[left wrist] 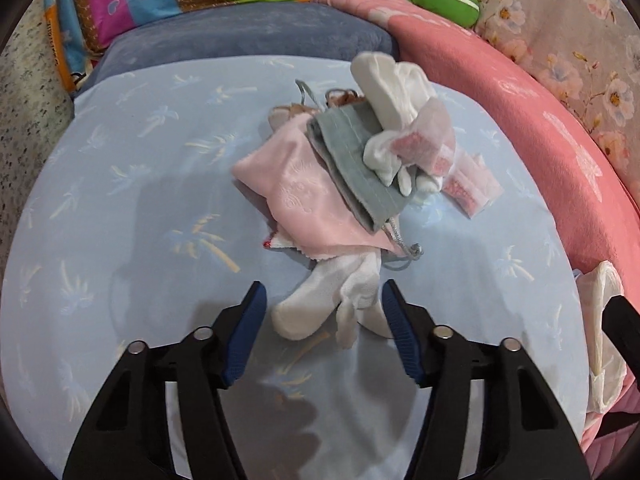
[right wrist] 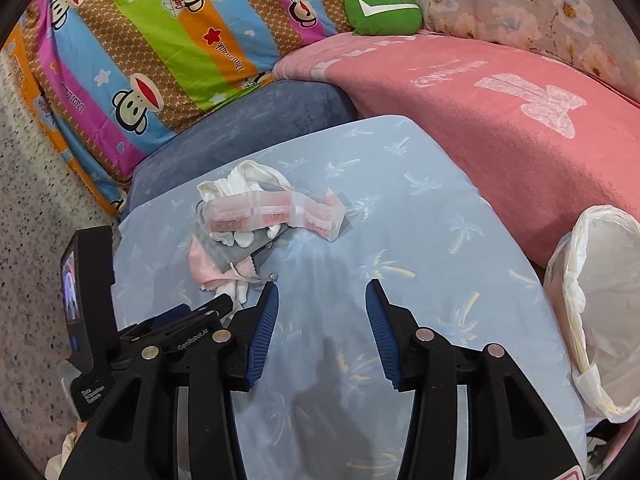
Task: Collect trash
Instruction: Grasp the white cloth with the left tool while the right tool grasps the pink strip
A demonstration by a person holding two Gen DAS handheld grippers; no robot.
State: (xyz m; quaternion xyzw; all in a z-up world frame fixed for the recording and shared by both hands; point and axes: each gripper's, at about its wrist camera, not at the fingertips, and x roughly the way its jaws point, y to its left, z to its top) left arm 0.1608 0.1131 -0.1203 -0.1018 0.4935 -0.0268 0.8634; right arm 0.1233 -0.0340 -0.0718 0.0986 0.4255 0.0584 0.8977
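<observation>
While the left gripper (left wrist: 322, 308) points steeply down over a pale blue sheet (left wrist: 120, 200) printed with palm trees, its blue-padded jaws stand apart on either side of a white sock (left wrist: 320, 304); the right pad lies just beside or against the sock and the left pad is clear of it, so nothing is clenched. That sock pokes out from the near end of a small heap: a pink cloth (left wrist: 296, 196), a grey-green cloth (left wrist: 352, 160), more white socks (left wrist: 392, 88) on top, a grey cord (left wrist: 404, 252), and clear packets of pink beads (left wrist: 468, 184) on the heap's right side.

Seen from the right wrist, the right gripper (right wrist: 322, 304) hangs released over bare sheet, with nothing between its jaws; the heap lies ahead and to its left, with the packet strip (right wrist: 276, 212) draped across it. The left gripper's body and its small screen (right wrist: 72, 284) show at the left edge.

A bin lined with a white plastic bag (right wrist: 600, 304) stands at the sheet's right edge, against a pink blanket (right wrist: 500, 120). Behind are a blue cushion (right wrist: 260, 116), a striped monkey-print quilt (right wrist: 160, 48) and a green pillow (right wrist: 384, 12).
</observation>
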